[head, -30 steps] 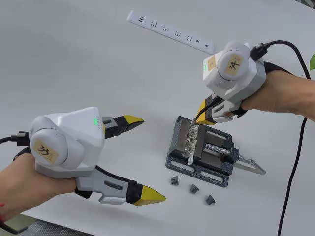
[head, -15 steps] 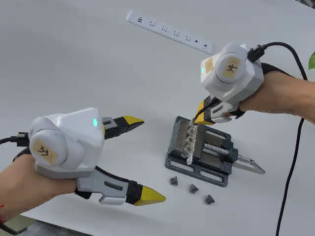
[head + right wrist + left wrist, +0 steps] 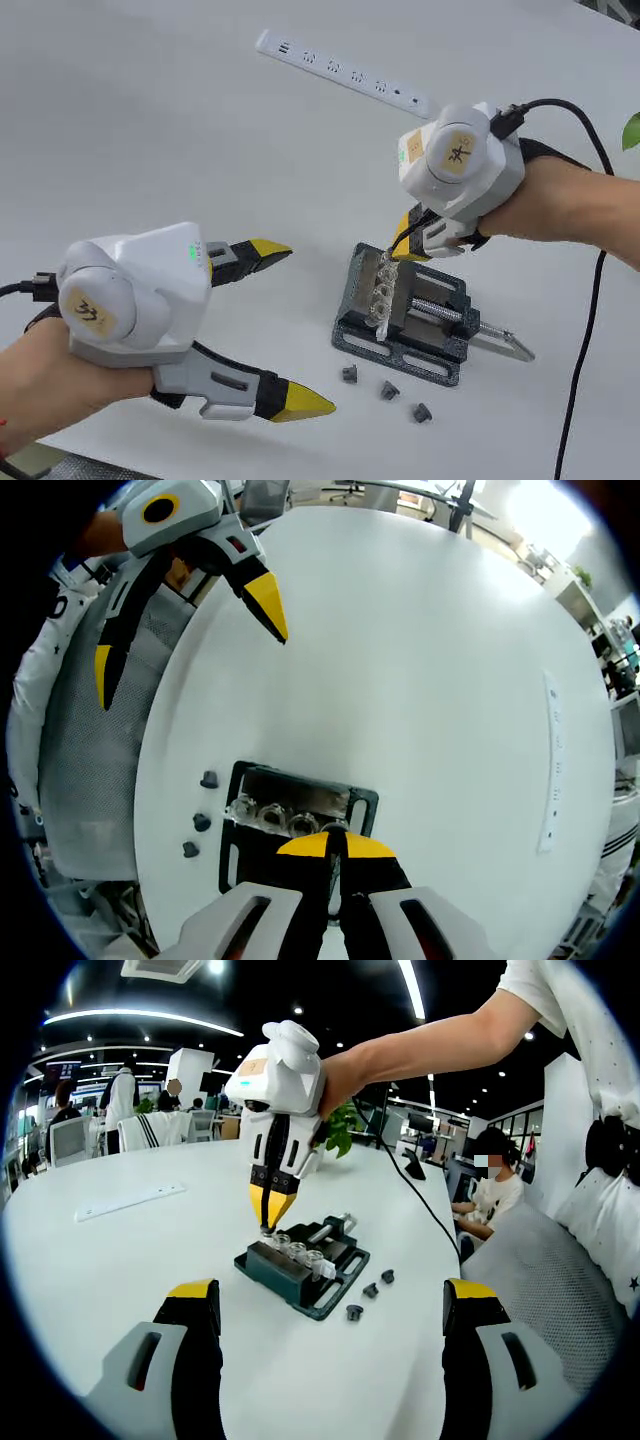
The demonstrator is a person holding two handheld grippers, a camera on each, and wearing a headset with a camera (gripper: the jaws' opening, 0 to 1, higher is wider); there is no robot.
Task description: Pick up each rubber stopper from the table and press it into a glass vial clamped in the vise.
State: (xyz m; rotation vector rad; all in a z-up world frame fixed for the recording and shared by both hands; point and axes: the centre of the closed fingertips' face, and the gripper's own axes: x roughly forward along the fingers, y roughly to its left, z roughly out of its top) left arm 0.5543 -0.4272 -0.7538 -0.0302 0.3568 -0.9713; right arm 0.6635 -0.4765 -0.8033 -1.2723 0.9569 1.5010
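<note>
The right gripper stands with its tips just over the far end of the row of glass vials clamped in the vise, and its jaws are pressed together. I cannot tell if a stopper is between them. The left gripper is held above the table to the left of the vise with its jaws wide apart and nothing in them, and three rubber stoppers lie on the table just beside the near edge of the vise.

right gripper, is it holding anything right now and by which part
Cannot be told. The right gripper has its jaws closed over the end vial in the vise; any stopper between the tips is hidden.
</note>
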